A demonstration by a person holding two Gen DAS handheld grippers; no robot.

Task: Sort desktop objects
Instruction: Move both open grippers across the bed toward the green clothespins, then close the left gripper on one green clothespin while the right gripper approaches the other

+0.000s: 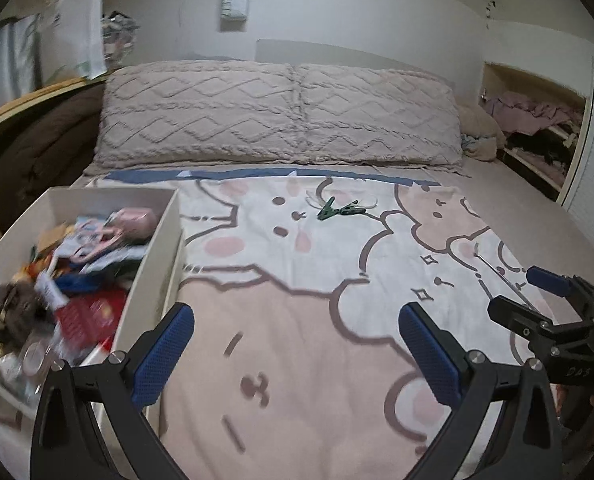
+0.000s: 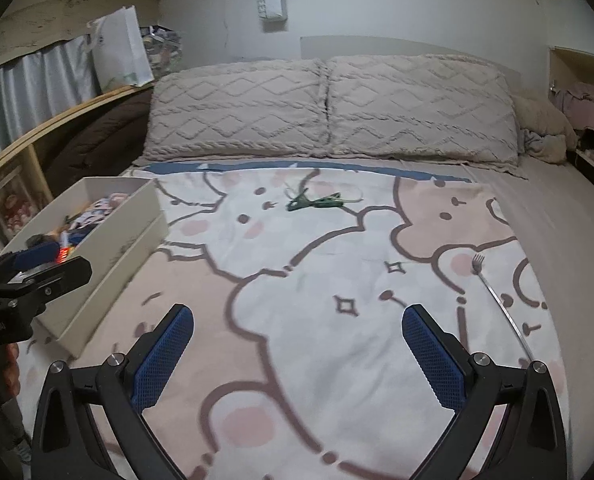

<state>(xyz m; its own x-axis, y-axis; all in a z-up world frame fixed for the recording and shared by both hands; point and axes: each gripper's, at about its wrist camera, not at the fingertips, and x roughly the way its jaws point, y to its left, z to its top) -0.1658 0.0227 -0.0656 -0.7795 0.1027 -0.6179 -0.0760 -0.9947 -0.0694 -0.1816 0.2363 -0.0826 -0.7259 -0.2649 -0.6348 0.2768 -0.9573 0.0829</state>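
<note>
Fork (image 2: 497,300) lies flat (thin, silver) on blanket (image 2: 317,280)

Left tool (image 1: 297,356): your black frame, blue textured pads (image 1: 165,356), silver screws.
Right tool (image 2: 297,356): your same black arms, blue pads (image 2: 433,356), white lettering.

**Bedroom around the work area**

A pink-and-white blanket printed with cartoon bears (image 2: 317,320) covers the bed, a blue sheet edge (image 2: 257,168) showing above it. Two beige tufted pillows with a zigzag pattern (image 1: 281,114) lie side by side against the headboard. On the left, a brown quilt (image 1: 37,148) is bunched under a wooden rail (image 2: 57,124), with a white paper bag (image 2: 121,52) standing above. A wall recess on the right holds crumpled pink and dark clothes (image 1: 533,120).
</note>
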